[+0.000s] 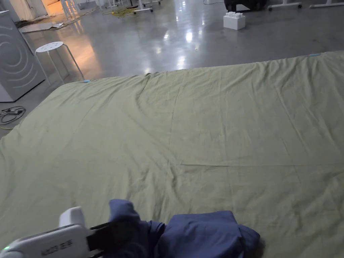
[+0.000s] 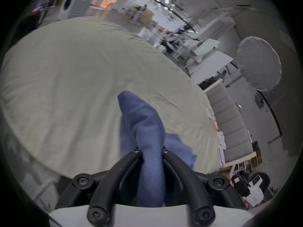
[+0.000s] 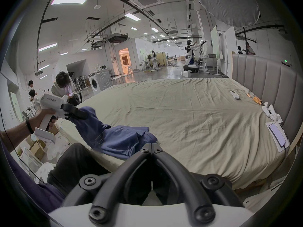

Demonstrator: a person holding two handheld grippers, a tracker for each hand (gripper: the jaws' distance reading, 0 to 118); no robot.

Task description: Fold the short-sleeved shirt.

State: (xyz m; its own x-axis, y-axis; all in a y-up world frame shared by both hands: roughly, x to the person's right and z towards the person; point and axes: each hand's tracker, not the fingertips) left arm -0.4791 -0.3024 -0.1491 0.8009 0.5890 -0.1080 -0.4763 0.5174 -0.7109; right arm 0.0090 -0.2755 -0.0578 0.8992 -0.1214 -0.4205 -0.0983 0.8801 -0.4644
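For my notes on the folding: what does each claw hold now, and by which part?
The left claw is shut on a bunched fold of the blue shirt, lifting it off the bed. The right claw is shut on nothing.

bed (image 1: 201, 134) | olive sheet | blue shirt (image 1: 201, 235) at near edge

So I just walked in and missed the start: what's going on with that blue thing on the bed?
A person holds tongs in each hand and is working on a blue shirt that lies bunched at the near edge of the bed. The left tongs are shut on a fold of the shirt and hold it up off the sheet. The right tongs are shut with nothing in them, just beside the heap. No neat fold shows yet.
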